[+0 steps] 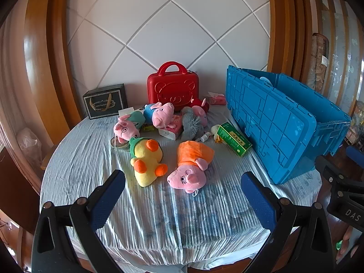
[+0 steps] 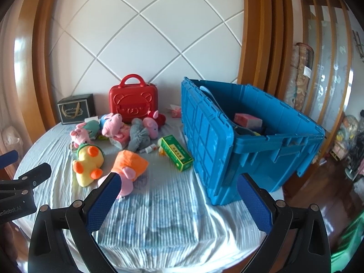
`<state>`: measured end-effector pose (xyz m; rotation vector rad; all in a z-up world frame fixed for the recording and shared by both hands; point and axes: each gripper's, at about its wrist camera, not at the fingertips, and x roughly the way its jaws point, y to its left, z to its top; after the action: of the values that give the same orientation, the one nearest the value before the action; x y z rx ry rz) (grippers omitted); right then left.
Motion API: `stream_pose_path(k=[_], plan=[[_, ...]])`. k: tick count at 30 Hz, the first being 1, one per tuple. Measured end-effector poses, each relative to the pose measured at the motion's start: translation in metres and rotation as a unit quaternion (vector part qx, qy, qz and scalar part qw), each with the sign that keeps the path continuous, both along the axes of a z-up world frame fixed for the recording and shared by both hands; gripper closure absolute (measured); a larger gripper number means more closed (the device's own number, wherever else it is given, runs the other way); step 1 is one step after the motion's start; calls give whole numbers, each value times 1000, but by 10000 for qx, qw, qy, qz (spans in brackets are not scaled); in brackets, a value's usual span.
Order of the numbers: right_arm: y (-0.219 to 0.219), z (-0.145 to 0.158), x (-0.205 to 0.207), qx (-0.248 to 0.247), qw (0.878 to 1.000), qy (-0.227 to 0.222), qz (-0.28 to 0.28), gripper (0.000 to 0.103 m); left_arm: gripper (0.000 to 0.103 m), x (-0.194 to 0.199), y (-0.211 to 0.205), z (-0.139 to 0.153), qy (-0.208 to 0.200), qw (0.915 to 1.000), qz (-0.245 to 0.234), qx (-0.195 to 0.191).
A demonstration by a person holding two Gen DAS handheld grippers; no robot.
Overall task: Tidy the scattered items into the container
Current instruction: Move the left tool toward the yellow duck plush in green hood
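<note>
Blue ribbed plastic is filling the right side of both views: a rigid lidded storage crate (image 2: 261, 150) is sitting on the round table (image 1: 145, 216), its hinged lid flap (image 1: 268, 122) hanging open down the side facing the toys. Inside the crate, a pink box (image 2: 248, 119) is lying near the far wall.

I am holding both tongs over the near edge of the table. The left gripper (image 1: 182, 202) is standing wide apart with nothing between its blue textured pads (image 1: 257, 200). The right gripper (image 2: 177, 202) is likewise spread and holding nothing.

A wrinkled, pale blue striped cloth (image 2: 159, 204) is covering the table. Scattered on it, well left of the crate, soft plush toys are lying in a loose heap. Nearest me, a pink plush pig in an orange dress (image 1: 191, 166) is lying on its side, just beside a yellow plush duck with orange feet and a green hat (image 1: 145, 159). Behind them, more pink plush pigs (image 1: 159, 113) and a fuzzy grey plush toy (image 1: 191, 125) are crowding together. A glossy green rectangular carton (image 1: 234, 138) is lying tilted near the crate's lid, with a small white bottle (image 1: 204, 136) beside it.

At the back, a hard red moulded case with a bear face (image 1: 173, 88) and a dark gift box (image 1: 105, 102) are standing against the quilted white wall (image 1: 168, 29).
</note>
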<state>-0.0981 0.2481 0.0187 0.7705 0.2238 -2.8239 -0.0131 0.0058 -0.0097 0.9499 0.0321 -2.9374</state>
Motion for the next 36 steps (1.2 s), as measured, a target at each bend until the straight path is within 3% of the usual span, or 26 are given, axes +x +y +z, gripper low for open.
stream_pose_path(k=[27, 36], plan=[[16, -22, -29, -19, 9974, -233, 677, 0, 0, 2, 26, -19, -117, 9987, 487, 14], [-27, -44, -50, -15, 9914, -604, 1161, 0, 0, -8, -27, -43, -387, 9940, 1017, 131]])
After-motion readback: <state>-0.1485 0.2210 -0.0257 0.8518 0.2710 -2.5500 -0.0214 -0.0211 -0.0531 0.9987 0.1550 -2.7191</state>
